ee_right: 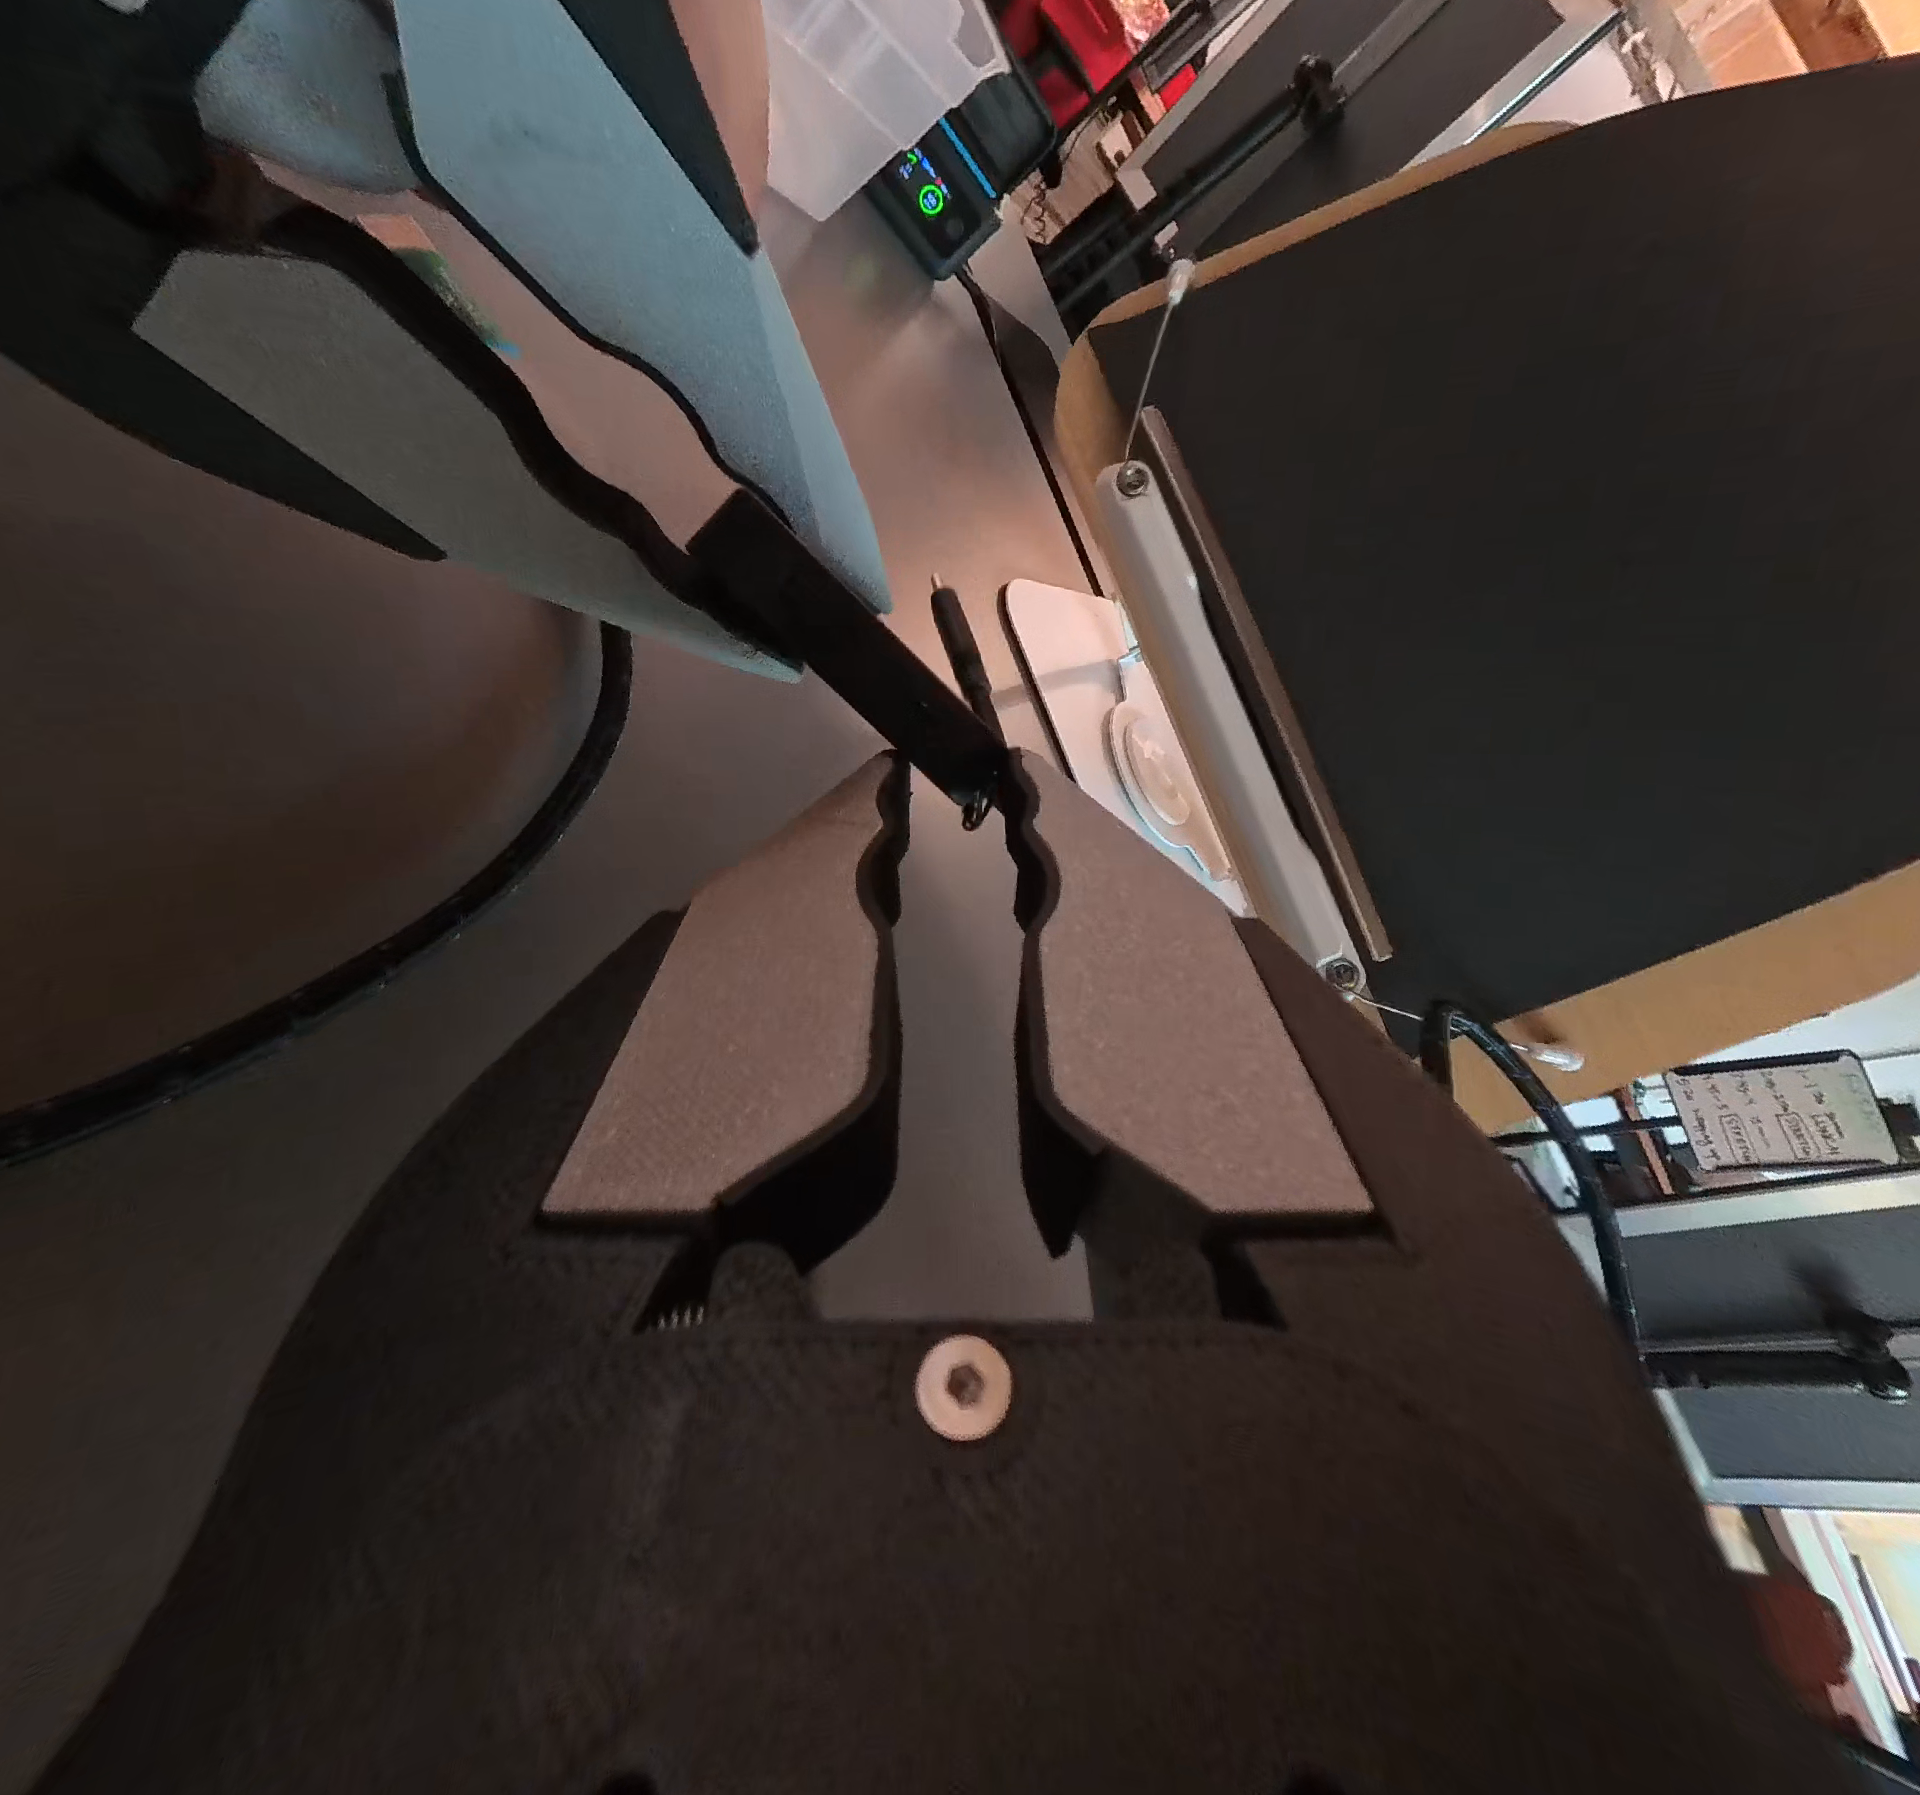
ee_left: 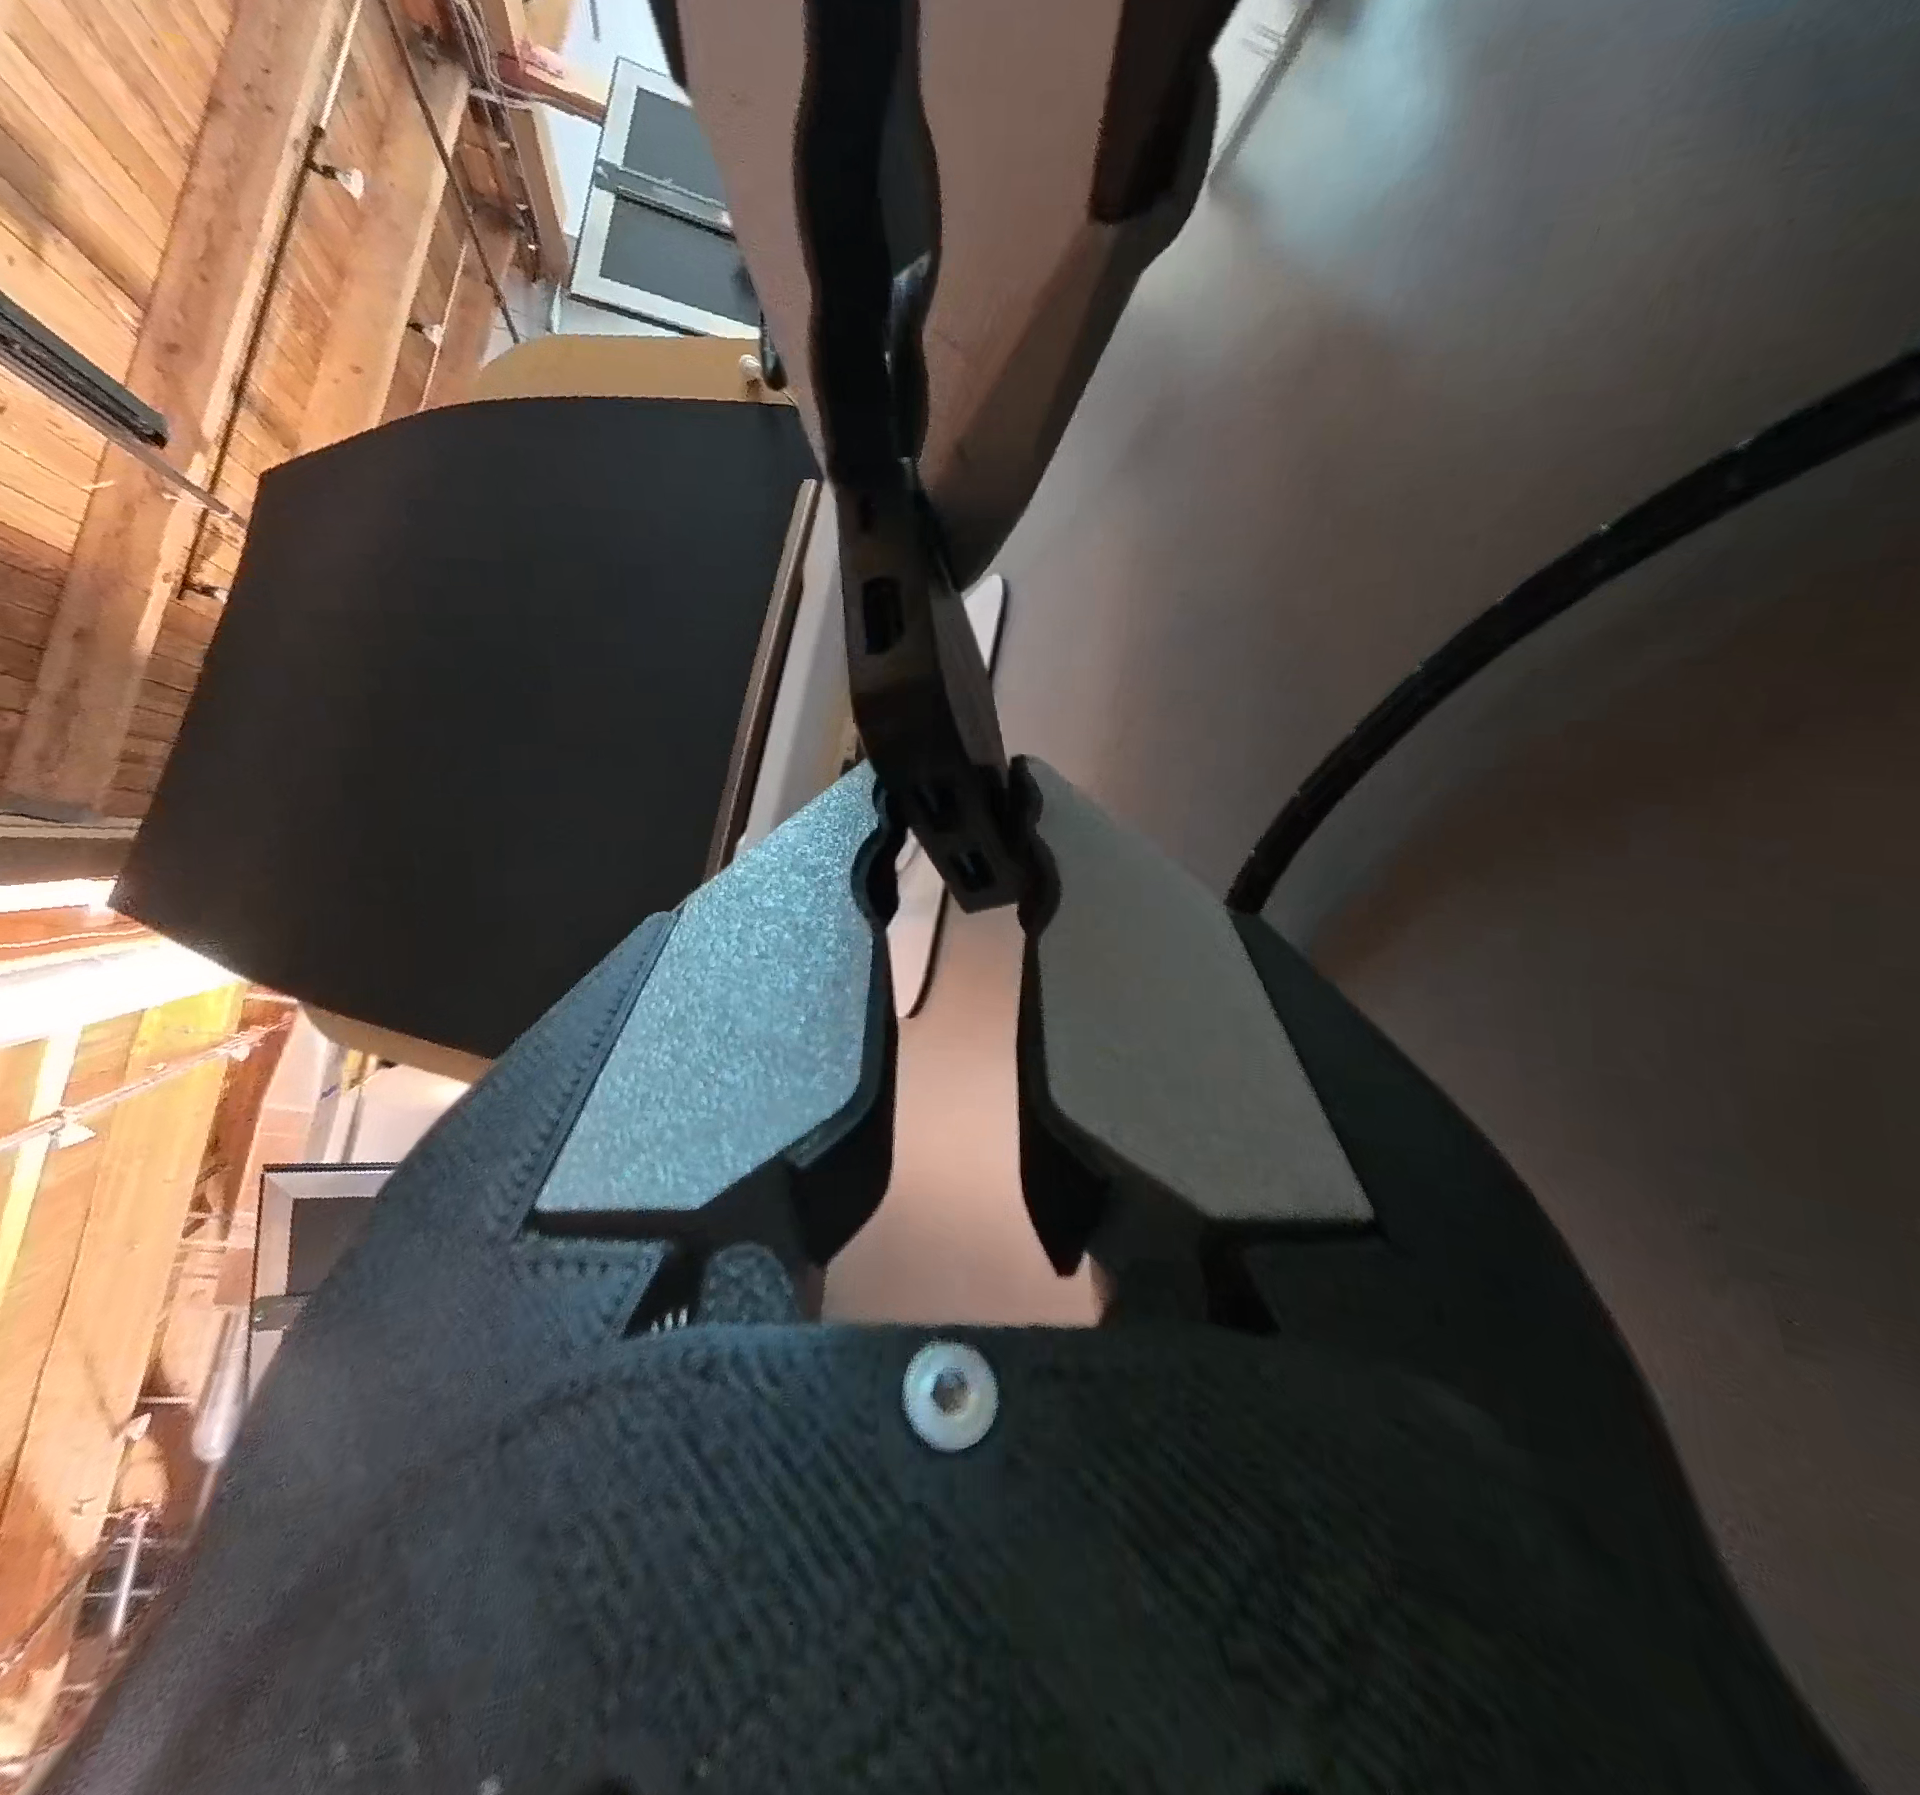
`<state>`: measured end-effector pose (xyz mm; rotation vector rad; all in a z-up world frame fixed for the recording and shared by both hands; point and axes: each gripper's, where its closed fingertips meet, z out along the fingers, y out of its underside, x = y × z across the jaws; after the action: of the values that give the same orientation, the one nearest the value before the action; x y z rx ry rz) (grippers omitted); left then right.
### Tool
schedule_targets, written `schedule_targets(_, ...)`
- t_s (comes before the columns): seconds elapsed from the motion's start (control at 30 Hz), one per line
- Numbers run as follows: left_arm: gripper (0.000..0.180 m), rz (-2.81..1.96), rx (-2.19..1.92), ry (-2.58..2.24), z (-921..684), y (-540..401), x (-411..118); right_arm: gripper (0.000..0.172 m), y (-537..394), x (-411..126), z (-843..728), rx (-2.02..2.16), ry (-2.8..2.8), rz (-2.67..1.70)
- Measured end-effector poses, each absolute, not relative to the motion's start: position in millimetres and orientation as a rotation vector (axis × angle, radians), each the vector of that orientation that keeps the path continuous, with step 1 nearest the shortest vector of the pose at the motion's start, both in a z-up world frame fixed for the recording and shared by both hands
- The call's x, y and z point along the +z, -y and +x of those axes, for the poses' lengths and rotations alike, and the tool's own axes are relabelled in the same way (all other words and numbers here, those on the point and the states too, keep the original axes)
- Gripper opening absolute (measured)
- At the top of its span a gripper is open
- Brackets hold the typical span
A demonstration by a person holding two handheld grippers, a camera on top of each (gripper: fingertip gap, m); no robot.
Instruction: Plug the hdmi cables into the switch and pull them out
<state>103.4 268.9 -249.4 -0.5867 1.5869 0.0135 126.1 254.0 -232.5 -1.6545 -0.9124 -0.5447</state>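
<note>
Switch (ee_left: 920,706): thin black box, rigid, looks light, held off surface (ee_right: 260,758) between both fingertip pairs. Left fingers (ee_left: 1039,841) clamp one end, right fingers (ee_right: 1029,810) other end. Smooth casing, likely slippery; grip flat faces, keep ports clear. Loose cable plug (ee_right: 961,644) just beyond right fingertips.

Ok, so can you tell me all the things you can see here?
switch: one, black, held up between both grippers
cable: one, black, curving across the table
cable plug: one, black, lying on the table beyond the switch, not plugged in
panel: one, black with a wood-coloured edge, standing at the table's side
base plate: one, white, flat on the table by the panel
power bank: one, dark with a lit screen, far end of the table
plastic bin: one, clear, behind the power bank
table: one, grey
left gripper: one, black, clamped on one end of the switch
right gripper: one, black, clamped on the other end
</note>
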Motion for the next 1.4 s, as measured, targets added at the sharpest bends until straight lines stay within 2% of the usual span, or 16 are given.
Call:
schedule_targets(0.4,0.012,-0.581,0.017,-1.569,100.9,-270.9,-238.6,0.016,-253.3,-239.5,117.8,-0.431,0.898,-1.693)
schedule_targets(0.47,0.011,-0.606,0.201,-1.472,89.2,-305.6,-222.6,0.0,-250.8,-245.0,113.0,-0.299,0.861,-1.765)
schedule_targets(0.63,0.011,-0.799,0.268,-1.339,52.8,-364.9,-213.1,0.023,-251.2,-260.4,105.7,0.009,0.742,-1.924)
schedule_targets(0.8,0.011,-0.781,0.224,-1.366,58.8,-360.4,-216.5,0.026,-257.0,-272.6,78.8,0.198,0.704,-1.982)
schedule_targets(1.17,0.011,-0.854,0.228,-1.308,53.7,-367.5,-210.8,0.03,-284.1,-305.2,59.1,0.171,0.861,-2.086)
schedule_targets(1.2,0.011,-0.854,0.223,-1.312,55.1,-366.5,-211.8,0.026,-284.5,-307.9,57.5,0.179,0.876,-2.102)
schedule_targets(1.3,0.011,-0.868,0.222,-1.318,57.2,-366.8,-215.5,0.0,-284.1,-310.7,63.9,0.116,0.904,-2.119)
schedule_targets(1.4,0.011,-0.895,0.237,-1.31,53.6,-372.6,-217.2,0.0,-271.7,-308.8,82.5,0.062,0.939,-2.167)
